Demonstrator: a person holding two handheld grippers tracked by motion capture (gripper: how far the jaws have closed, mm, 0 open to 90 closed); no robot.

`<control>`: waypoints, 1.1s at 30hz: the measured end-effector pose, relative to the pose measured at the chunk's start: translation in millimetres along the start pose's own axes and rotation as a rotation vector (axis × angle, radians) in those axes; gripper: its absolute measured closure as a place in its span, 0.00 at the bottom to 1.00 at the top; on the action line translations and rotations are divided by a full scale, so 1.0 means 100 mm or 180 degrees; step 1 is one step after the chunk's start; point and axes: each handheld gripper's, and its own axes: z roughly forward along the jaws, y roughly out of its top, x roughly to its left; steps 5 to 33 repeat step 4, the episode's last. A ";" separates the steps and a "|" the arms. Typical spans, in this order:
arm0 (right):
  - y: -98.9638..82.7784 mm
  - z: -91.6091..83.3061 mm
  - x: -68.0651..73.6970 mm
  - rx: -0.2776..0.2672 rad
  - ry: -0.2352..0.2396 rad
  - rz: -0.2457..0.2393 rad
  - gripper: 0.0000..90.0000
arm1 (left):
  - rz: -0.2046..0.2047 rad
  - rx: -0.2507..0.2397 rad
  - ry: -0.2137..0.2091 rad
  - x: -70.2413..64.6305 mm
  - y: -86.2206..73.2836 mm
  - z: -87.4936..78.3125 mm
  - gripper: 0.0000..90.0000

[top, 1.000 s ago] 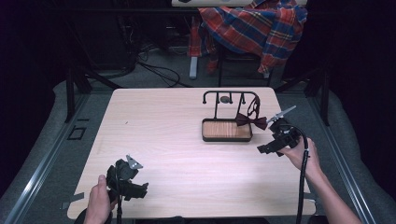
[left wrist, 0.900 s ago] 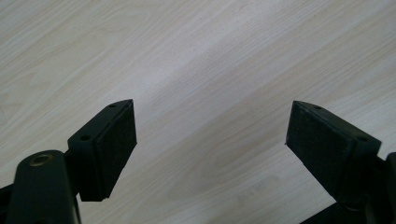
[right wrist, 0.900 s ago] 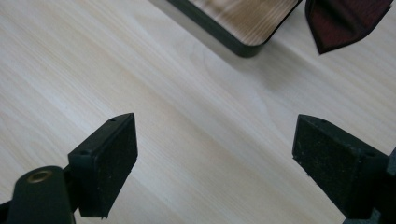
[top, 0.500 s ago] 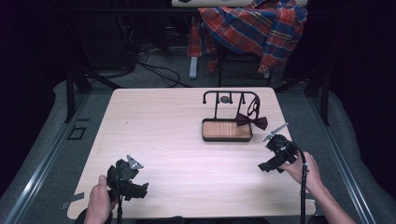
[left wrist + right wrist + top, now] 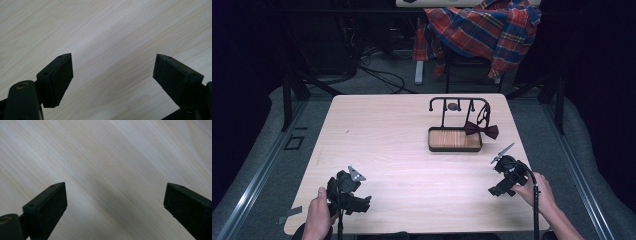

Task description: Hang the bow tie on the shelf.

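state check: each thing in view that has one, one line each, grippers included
left gripper: open, nothing between the jaws, over bare table.
right gripper: open, jaws have just been opening, nothing between them.
bow tie: hanging from the stand by its strap, at the tray's right end.
stand: upright.
tray: looks empty.
plaid shirt: draped beyond the table.

My left gripper (image 5: 346, 192) and right gripper (image 5: 506, 176) are matte black, each topped by a grey three-cornered plate. Jaws are flat rectangular blocks with rough dark pads (image 5: 63, 72) and small screw holes. Black cable trails from each. Forearms bare, no sleeves.
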 end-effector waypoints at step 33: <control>0.00 -0.01 -0.03 0.0036 0.0011 0.0011 0.07 | 0.0006 0.0003 0.0002 0.00 0.00 0.00 0.18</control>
